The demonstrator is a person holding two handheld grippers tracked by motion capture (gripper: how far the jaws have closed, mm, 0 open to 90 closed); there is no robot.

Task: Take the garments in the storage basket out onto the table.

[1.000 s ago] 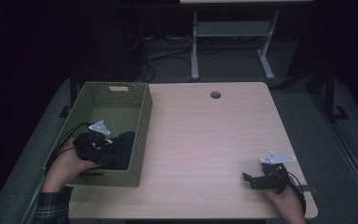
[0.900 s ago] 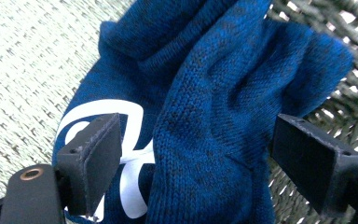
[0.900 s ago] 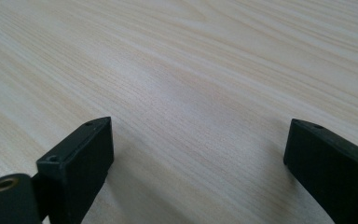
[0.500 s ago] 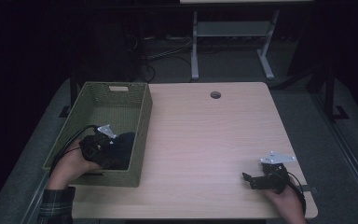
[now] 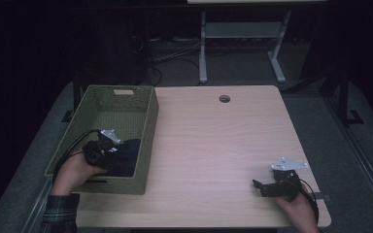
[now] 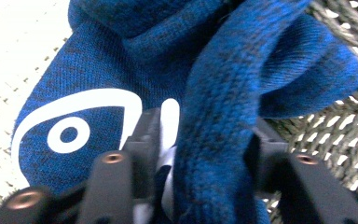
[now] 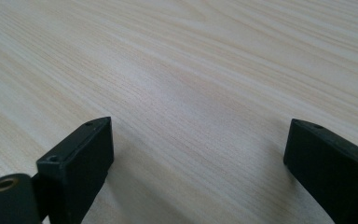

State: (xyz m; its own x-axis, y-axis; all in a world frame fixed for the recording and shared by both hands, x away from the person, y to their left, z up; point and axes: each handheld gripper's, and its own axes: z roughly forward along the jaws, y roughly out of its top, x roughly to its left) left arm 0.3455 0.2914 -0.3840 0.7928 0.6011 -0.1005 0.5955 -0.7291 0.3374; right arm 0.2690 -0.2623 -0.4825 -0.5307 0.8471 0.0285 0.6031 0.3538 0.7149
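A blue knit garment (image 6: 265,60) with a white logo lies in the near end of a green woven basket (image 5: 121,97); in the high view it shows as a dark heap (image 5: 128,156). My left gripper (image 6: 205,135) reaches into the basket (image 6: 340,135). Its jaws have just been closing and now press on a thick fold of the blue knit from both sides. In the high view the left gripper (image 5: 116,151) sits at the heap's left edge. My right gripper (image 5: 258,186) rests low over the table's near right corner, open, with bare wood between its jaws (image 7: 198,140).
The light wooden table (image 5: 213,141) has a round cable hole (image 5: 224,98) near its far edge. The basket stands along the table's left side. A white desk frame (image 5: 243,34) and cables stand on the dark floor beyond.
The left hand has shifted slightly inside the basket, staying at the dark heap. The right hand and gripper have not moved.
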